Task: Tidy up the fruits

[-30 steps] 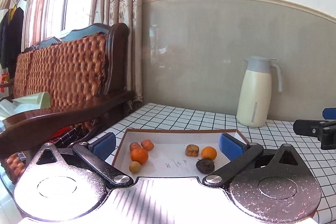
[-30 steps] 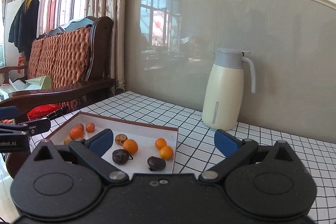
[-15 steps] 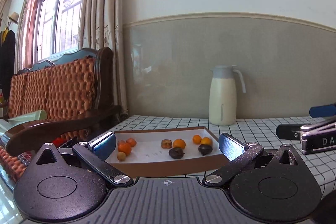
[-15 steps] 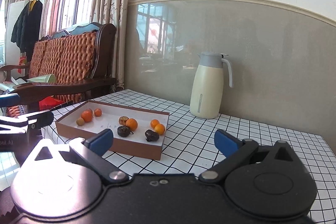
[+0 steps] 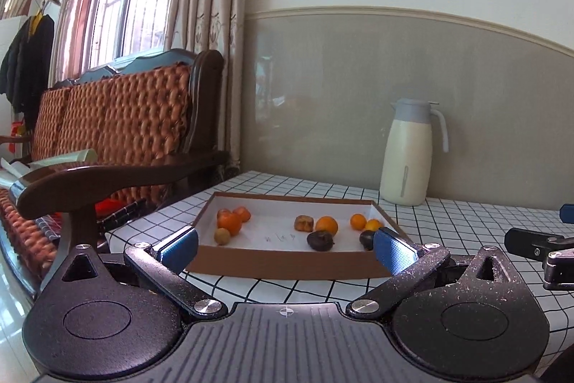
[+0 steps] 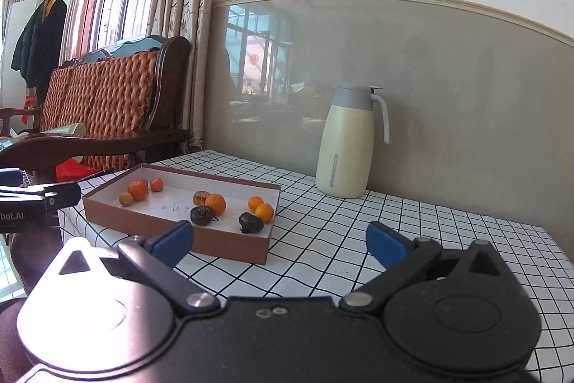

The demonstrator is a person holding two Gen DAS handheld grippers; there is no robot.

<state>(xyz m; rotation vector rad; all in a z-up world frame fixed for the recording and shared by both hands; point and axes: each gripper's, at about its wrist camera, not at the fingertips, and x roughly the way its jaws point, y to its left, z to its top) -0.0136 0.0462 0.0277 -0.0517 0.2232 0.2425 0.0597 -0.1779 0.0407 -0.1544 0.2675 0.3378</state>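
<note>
Nearest the left-wrist camera, the left gripper [image 5: 285, 244] has its blue-padded fingers [image 5: 179, 246] spread wide and released, grasping nothing, hovering at the near edge of the checked worktop [image 5: 448, 221]. The right gripper [image 6: 280, 241] is likewise released, its fingers [image 6: 385, 244] wide apart and empty above the worktop.

Just beyond the left fingers, spanning the gap between them, lies a shallow brown cardboard box [image 5: 287, 262] with a white floor. In it, toward the left finger, sit a cluster of small oranges [image 5: 229, 223] and a pale round fruit [image 5: 221, 236]. Nearer the right finger are two dark wrinkled fruits [image 5: 320, 240], a brown piece [image 5: 304, 223] and more oranges [image 5: 326, 225]. From the right wrist view the box [image 6: 172, 228] lies ahead of the left finger, off to the left.

Farther back, beyond the right finger, a cream thermos jug [image 5: 407, 153] stands upright by the wall. Past the left finger stands a wooden sofa [image 5: 118, 117].
</note>
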